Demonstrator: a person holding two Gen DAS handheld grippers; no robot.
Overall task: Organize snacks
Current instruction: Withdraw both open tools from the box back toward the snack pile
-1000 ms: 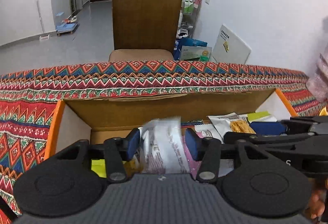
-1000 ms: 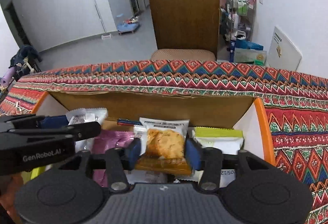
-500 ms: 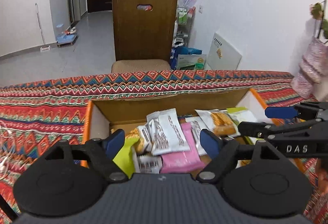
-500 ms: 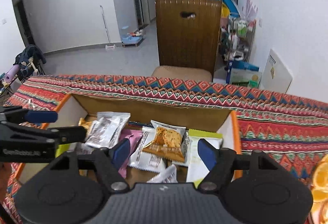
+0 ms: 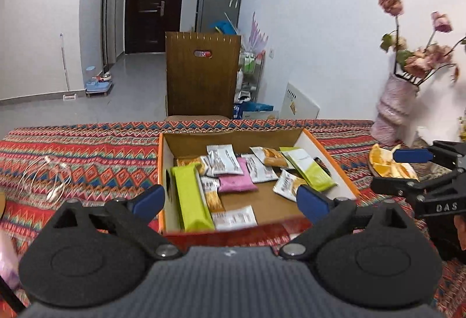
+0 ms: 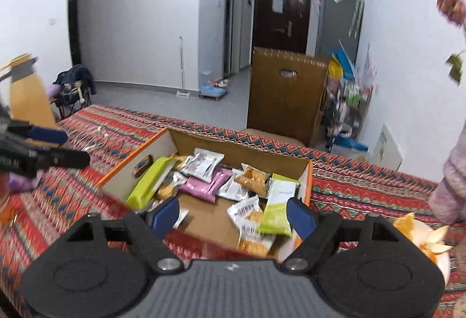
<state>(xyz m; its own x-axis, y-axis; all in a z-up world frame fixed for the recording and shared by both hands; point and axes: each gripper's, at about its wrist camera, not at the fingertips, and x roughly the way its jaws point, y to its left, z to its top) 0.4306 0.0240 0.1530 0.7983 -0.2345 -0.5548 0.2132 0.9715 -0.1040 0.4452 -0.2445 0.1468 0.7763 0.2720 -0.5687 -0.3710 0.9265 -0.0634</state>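
Observation:
An orange-edged cardboard box (image 5: 332,160) sits on the patterned table and holds several snack packets: a white one (image 5: 224,159), a pink one (image 5: 234,182), a long green one (image 5: 190,198), a cookie packet (image 5: 272,156). The box also shows in the right wrist view (image 6: 307,178), with the cookie packet (image 6: 252,176) and a green packet (image 6: 278,206). My left gripper (image 5: 230,201) is open and empty, above the box's near edge. My right gripper (image 6: 233,214) is open and empty, above the box's near right corner.
A plate of orange slices (image 5: 387,165) lies right of the box, beside a pink vase of dried flowers (image 5: 393,111). A clear plastic wrapper (image 5: 46,178) lies on the cloth to the left. A wooden chair (image 5: 202,76) stands behind the table.
Both grippers opened, letting the white packet and the cookie packet drop into the box, then pulled up and back from it.

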